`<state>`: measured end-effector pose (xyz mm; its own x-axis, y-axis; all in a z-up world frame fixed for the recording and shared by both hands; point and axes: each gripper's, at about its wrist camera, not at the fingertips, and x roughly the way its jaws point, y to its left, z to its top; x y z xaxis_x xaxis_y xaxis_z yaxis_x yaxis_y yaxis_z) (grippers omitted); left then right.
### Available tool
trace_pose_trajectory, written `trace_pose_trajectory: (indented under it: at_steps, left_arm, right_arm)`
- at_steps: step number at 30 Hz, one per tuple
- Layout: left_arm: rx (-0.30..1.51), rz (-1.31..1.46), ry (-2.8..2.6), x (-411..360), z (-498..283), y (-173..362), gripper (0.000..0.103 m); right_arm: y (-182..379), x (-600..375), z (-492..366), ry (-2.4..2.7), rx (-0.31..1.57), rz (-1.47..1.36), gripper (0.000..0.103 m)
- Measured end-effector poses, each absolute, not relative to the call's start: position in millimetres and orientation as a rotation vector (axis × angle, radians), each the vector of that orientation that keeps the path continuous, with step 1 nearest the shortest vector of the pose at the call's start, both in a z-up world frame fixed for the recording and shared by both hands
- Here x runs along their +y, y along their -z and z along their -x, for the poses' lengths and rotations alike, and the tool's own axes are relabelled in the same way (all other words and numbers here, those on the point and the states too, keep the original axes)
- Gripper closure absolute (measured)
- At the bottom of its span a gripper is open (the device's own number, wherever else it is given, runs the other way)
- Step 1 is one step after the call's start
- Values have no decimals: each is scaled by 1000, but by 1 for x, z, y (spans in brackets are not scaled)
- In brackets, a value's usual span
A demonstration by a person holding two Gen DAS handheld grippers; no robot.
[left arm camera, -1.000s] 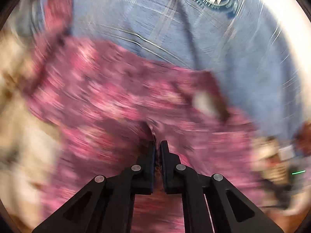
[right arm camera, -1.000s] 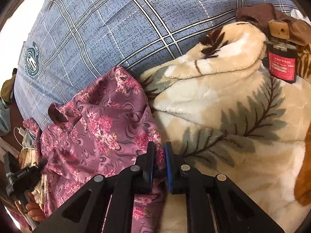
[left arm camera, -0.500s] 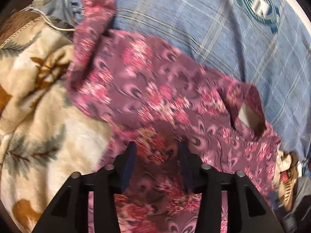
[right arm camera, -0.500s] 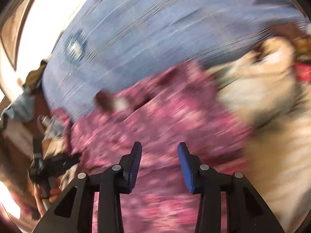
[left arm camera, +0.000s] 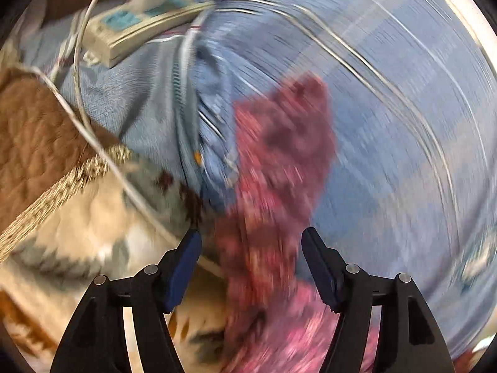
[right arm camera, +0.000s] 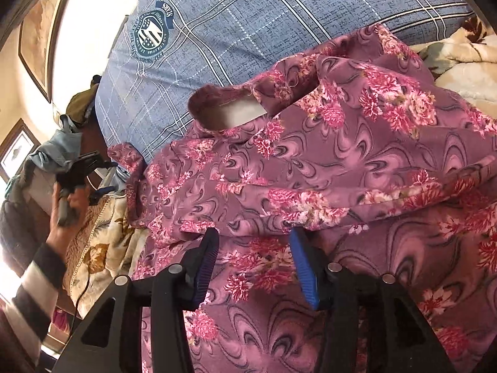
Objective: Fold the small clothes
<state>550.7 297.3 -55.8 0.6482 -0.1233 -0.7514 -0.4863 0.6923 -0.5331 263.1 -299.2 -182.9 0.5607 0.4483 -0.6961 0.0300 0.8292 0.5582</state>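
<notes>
A pink floral garment (right arm camera: 341, 161) lies spread on the bed, its upper half folded down over the lower half; its neck opening (right arm camera: 230, 115) faces the blue pillow. My right gripper (right arm camera: 253, 239) is open and empty just above the fold's edge. In the blurred left wrist view, a sleeve of the garment (left arm camera: 279, 161) runs up between the open fingers of my left gripper (left arm camera: 251, 236), which holds nothing. The left gripper also shows far left in the right wrist view (right arm camera: 77, 171), in the person's hand.
A blue plaid pillow (right arm camera: 248, 31) lies behind the garment. A cream leaf-print blanket (right arm camera: 459, 62) lies at right and under the left side (left arm camera: 77, 242). A white power strip (left arm camera: 139, 28) with a cable sits on light-blue cloth at far left.
Both grippers opened and let go of the garment. The garment now lies folded over. The left gripper swung left toward the sleeve; the right gripper drew back over the fold.
</notes>
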Motion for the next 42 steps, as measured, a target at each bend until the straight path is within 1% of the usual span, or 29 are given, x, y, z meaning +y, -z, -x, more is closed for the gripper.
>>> trace_pose_trajectory:
  at_steps: [6, 9, 11, 13, 14, 17, 18, 19, 20, 25, 31, 33, 35, 39, 42]
  left_arm:
    - [793, 919, -252, 316, -567, 84, 38]
    - [760, 929, -230, 314, -573, 87, 38]
    - [737, 919, -216, 312, -576, 84, 46]
    - [731, 915, -187, 307, -580, 82, 66]
    - [727, 908, -173, 305, -582, 79, 69]
    - [741, 830, -189, 299, -585, 69, 69]
    - [740, 820, -178, 297, -585, 66, 76]
    - [736, 818, -165, 296, -583, 64, 92]
    - [731, 810, -169, 295, -578, 59, 96]
    - [689, 804, -73, 277, -534, 22, 98]
    - [701, 723, 120, 209, -483, -34, 98]
    - [703, 669, 186, 179, -466, -53, 98]
    - [705, 639, 257, 153, -445, -67, 98]
    - [744, 548, 379, 92, -422, -67, 98]
    - [803, 508, 457, 43, -410, -46, 98]
  right_arm:
    - [183, -303, -259, -284, 939, -588, 52]
    - [183, -302, -260, -290, 940, -582, 50]
    - [183, -302, -260, -294, 939, -583, 50]
    - [182, -303, -261, -296, 937, -586, 50]
    - [182, -303, -260, -297, 936, -588, 50]
    - [183, -303, -261, -302, 935, -592, 50]
    - [184, -303, -261, -302, 934, -593, 50]
    - [184, -303, -261, -302, 934, -593, 50]
    - [183, -303, -261, -302, 933, -594, 50]
    - [184, -303, -260, -302, 930, -598, 50]
    - [177, -304, -256, -278, 930, -601, 50]
    - [170, -308, -246, -273, 928, -619, 48]
    - [163, -313, -234, -274, 921, -639, 48]
    - [145, -327, -208, -244, 918, -607, 48]
    - [139, -341, -197, -211, 913, -611, 48]
